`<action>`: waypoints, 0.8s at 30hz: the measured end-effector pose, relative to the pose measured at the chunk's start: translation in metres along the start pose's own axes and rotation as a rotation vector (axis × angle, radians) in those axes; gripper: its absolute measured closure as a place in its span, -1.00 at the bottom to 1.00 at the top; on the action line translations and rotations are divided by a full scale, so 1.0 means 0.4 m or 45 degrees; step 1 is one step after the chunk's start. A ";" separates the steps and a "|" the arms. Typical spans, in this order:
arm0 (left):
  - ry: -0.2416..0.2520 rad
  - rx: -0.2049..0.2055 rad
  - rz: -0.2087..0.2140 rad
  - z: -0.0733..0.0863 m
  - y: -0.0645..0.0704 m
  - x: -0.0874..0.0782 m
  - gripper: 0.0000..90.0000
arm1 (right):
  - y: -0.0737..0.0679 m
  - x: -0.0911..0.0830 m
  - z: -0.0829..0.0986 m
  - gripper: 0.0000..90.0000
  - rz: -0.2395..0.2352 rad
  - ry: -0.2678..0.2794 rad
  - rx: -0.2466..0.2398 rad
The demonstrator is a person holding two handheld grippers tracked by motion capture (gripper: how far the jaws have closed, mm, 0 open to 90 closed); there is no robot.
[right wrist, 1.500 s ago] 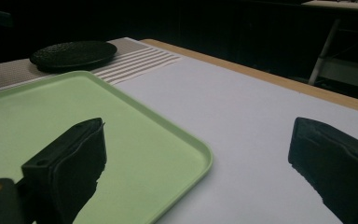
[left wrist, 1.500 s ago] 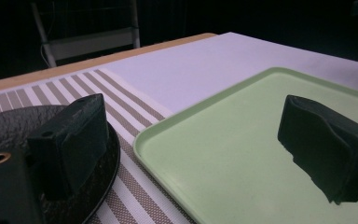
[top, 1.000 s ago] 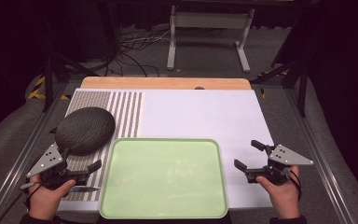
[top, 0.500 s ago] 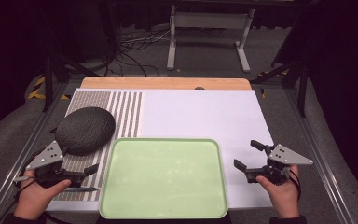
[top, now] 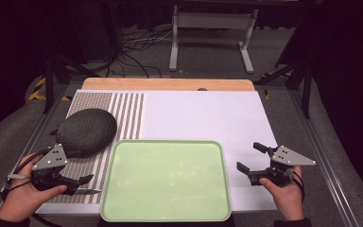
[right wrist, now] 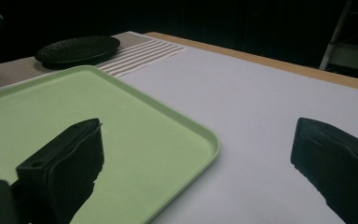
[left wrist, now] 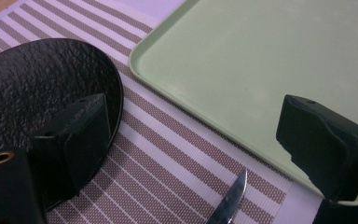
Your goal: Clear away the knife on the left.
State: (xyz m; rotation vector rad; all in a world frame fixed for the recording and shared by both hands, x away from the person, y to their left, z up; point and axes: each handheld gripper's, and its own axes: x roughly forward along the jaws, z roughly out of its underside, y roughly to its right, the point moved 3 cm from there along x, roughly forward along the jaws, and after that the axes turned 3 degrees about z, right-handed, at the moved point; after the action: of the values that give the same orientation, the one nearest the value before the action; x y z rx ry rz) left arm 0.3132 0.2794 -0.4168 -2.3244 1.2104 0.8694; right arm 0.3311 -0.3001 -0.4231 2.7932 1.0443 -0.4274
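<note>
A dark textured plate [top: 86, 131] lies on a striped mat [top: 123, 111] at the left. A pale green tray [top: 165, 179] with nothing on it sits at the front middle. A knife [top: 84, 191] lies on the mat between the tray and my left gripper [top: 80, 169]. In the left gripper view the gripper [left wrist: 196, 140] is open, one jaw over the plate [left wrist: 37, 88], the other over the tray's [left wrist: 242, 70] edge, with the knife tip [left wrist: 230, 203] below. My right gripper [top: 251, 158] is open just right of the tray, holding nothing.
The mat and tray rest on a white board [top: 203, 113] with a wooden strip [top: 170, 84] along its far edge. In the right gripper view the gripper [right wrist: 200, 163] spans the tray's corner [right wrist: 205, 140] and bare white board; the plate [right wrist: 77, 49] lies far off.
My left gripper has drifted a little to the left, away from the tray. The right gripper, plate, tray and knife have stayed put.
</note>
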 end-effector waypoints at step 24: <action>-0.364 0.116 0.050 0.017 -0.027 -0.038 -0.65 | 0.000 0.005 0.008 -0.94 -0.028 -0.024 -0.002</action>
State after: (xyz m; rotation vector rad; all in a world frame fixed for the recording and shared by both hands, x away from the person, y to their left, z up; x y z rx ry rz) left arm 0.3130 0.2985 -0.4110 -2.0278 1.1495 1.0934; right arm 0.3319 -0.2995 -0.4268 2.7728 1.0719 -0.4545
